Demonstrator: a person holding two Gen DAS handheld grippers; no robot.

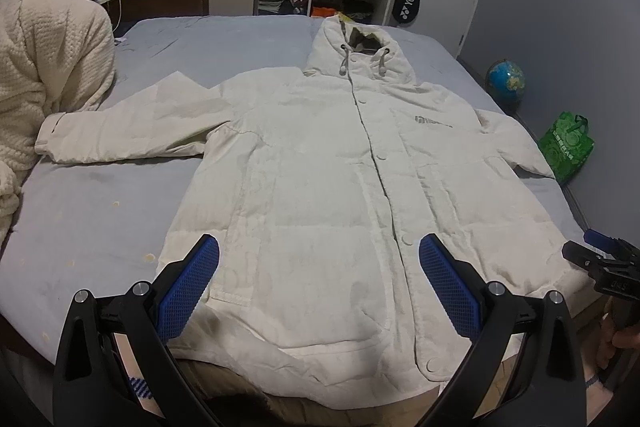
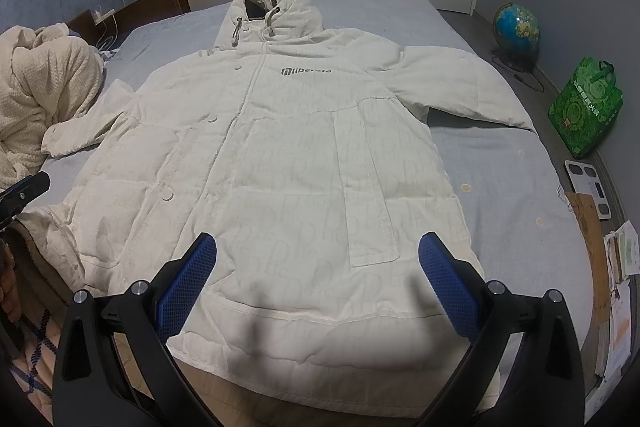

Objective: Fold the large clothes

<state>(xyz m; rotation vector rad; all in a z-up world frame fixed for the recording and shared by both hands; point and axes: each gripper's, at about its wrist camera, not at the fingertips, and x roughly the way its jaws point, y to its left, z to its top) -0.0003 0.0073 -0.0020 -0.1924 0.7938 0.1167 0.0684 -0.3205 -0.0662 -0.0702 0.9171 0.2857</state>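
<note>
Jacket (image 1: 320, 167), white and hooded, lay face up and buttoned across our grey bed (image 1: 100, 219), hood toward the far edge, both sleeves spread toward the side edges, its hem hanging over the near edge. A cream knitted blanket (image 1: 44, 67) sat heaped at the bed's left edge, touching the left cuff. We held our left gripper (image 1: 319, 281) above the hem, jaws spread wide and empty. Our right gripper (image 2: 317, 279) hovered likewise over the hem, jaws apart, gripping nothing.

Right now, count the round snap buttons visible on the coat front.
5 in the left wrist view: near the collar, mid-chest, lower placket, hem, and under the hood. Others may be hidden.
</note>
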